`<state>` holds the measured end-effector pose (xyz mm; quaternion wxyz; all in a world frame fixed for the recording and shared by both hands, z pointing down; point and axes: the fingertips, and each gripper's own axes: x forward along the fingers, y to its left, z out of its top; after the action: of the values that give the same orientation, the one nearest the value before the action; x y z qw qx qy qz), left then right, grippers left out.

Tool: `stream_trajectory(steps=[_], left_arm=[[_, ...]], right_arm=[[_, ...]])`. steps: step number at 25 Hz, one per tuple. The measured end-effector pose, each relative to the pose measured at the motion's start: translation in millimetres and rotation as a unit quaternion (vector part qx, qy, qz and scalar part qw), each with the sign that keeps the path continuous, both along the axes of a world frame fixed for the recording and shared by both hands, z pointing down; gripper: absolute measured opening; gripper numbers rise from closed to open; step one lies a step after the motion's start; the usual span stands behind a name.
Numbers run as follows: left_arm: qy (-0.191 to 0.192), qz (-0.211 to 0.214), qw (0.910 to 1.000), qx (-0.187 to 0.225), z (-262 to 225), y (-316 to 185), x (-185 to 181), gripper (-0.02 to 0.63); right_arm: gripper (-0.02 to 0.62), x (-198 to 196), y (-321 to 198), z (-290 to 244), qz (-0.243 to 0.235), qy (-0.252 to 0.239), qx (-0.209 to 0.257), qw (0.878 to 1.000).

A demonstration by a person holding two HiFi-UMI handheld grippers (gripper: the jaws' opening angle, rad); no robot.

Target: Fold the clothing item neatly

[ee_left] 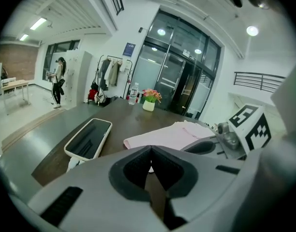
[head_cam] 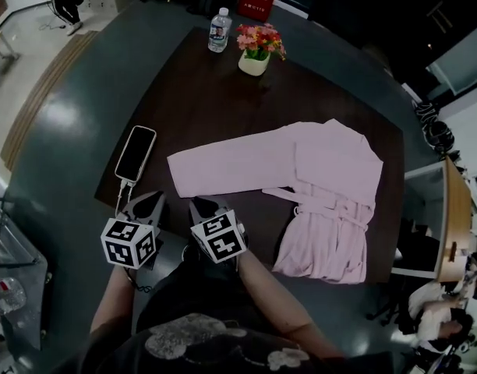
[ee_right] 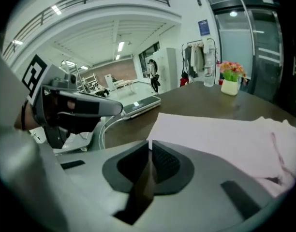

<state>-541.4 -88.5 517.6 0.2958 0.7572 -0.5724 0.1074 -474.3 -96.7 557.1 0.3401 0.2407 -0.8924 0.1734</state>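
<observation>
Hovering at table [head_cam: 192, 92] near edge: left gripper [head_cam: 147, 202], right gripper [head_cam: 206, 206], jaws pressed together, empty. Pink robe [head_cam: 324, 178] sprawls toward right edge, sleeve reaching left. Risk: closed jaws shove cuff, bunching fabric; sweep knocks phone [head_cam: 136, 153] at left edge.

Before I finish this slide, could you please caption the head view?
Left gripper and right gripper, shut, poised before a pale pink robe spread on a dark wooden table, black-screened smartphone alongside.
</observation>
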Motion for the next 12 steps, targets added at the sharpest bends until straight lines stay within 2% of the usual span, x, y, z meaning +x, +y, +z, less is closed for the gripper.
stream_trajectory(steps=[4,7,12], left_arm=[[0.008,0.002,0.9999,-0.007,8,2,-19,0.009],[0.013,0.008,0.9998,-0.009,11,3,-25,0.009],[0.019,0.014,0.9996,-0.013,16,4,-32,0.011]], right_arm=[[-0.001,-26,1,23,-0.021,0.041,0.002,0.999],[0.045,-37,0,39,-0.03,0.067,-0.001,0.997],[0.06,-42,-11,52,-0.016,0.104,0.021,0.994]])
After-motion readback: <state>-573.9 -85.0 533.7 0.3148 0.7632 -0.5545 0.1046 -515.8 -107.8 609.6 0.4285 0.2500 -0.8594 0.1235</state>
